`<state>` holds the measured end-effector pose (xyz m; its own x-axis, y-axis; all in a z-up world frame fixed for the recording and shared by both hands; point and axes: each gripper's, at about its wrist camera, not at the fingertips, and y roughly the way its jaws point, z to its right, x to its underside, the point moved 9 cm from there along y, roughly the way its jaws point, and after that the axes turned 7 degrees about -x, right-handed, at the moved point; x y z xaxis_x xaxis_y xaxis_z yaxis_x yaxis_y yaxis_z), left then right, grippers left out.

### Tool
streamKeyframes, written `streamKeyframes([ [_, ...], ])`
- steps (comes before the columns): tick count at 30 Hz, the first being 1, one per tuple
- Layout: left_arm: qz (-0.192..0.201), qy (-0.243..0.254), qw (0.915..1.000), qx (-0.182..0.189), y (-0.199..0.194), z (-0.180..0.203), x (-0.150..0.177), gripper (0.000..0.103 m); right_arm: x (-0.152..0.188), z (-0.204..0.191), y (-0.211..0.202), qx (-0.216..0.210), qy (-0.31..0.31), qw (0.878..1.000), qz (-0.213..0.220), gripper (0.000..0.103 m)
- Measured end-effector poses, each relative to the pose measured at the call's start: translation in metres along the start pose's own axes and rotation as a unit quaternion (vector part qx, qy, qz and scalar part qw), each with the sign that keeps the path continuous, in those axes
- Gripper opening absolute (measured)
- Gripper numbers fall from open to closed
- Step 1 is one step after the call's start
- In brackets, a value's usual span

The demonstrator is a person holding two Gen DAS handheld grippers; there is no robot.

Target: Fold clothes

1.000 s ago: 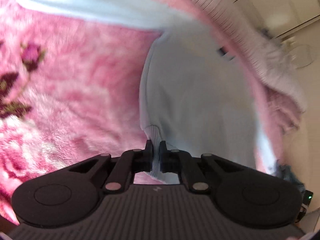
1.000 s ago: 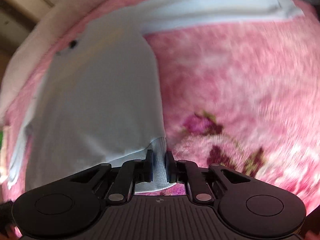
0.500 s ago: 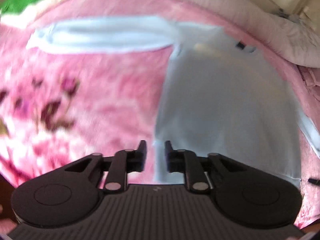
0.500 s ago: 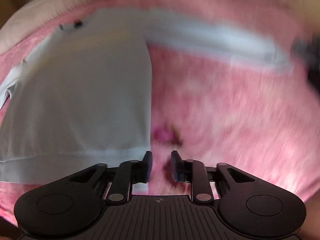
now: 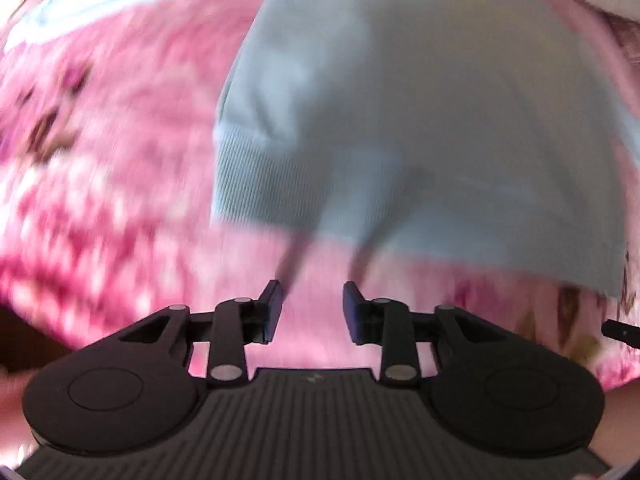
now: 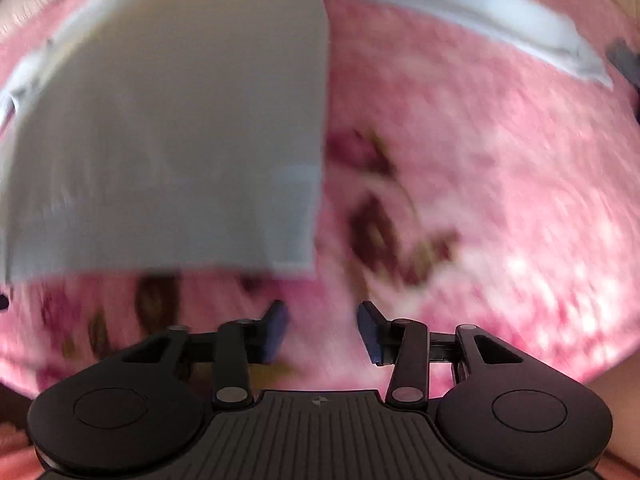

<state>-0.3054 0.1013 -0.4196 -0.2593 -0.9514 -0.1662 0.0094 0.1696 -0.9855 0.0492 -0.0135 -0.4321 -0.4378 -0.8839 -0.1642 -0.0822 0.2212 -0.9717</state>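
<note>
Where your tools sit nearest the lens, both are spread and hold nothing: left gripper (image 5: 312, 306), right gripper (image 6: 322, 330). Just beyond them, ribbed hem (image 5: 272, 184) of the pale blue top (image 5: 420, 112) lies flat on the pink floral blanket (image 6: 500, 184). Its long axis runs away from you. Farther off, one sleeve (image 6: 480, 12) stretches sideways. Neither tool is clearly closer.

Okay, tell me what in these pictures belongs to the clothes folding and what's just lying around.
Part of the job:
- pale blue long-sleeved sweatshirt, spread flat
- left gripper, jaws open
- right gripper, jaws open

Just there:
- fluffy pink flowered blanket under the sweatshirt
- small dark object at the frame edge, too blurred to identify
</note>
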Motion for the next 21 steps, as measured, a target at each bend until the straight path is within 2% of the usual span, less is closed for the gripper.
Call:
streamKeyframes([
  [4, 0.025, -0.017, 0.9995, 0.009, -0.063, 0.02, 0.011, 0.029, -0.003, 0.002, -0.052, -0.025, 0.003, 1.0, 0.018, 0.044],
  [7, 0.058, -0.013, 0.9981, 0.015, -0.114, 0.042, 0.002, 0.031, -0.008, -0.006, -0.1, -0.043, -0.002, 0.998, 0.042, 0.044],
  [13, 0.129, 0.011, 0.9915, 0.014, -0.205, 0.07, 0.01, 0.045, -0.021, -0.049, -0.205, -0.064, -0.047, 0.991, 0.111, 0.044],
  [17, 0.169, 0.026, 0.9852, 0.008, -0.259, 0.086, 0.021, 0.047, -0.008, -0.059, -0.24, -0.068, -0.066, 0.987, 0.127, 0.046],
  [21, 0.159, 0.028, 0.9869, -0.002, -0.267, 0.088, 0.045, 0.047, 0.021, -0.06, -0.25, -0.068, -0.076, 0.988, 0.112, 0.046],
])
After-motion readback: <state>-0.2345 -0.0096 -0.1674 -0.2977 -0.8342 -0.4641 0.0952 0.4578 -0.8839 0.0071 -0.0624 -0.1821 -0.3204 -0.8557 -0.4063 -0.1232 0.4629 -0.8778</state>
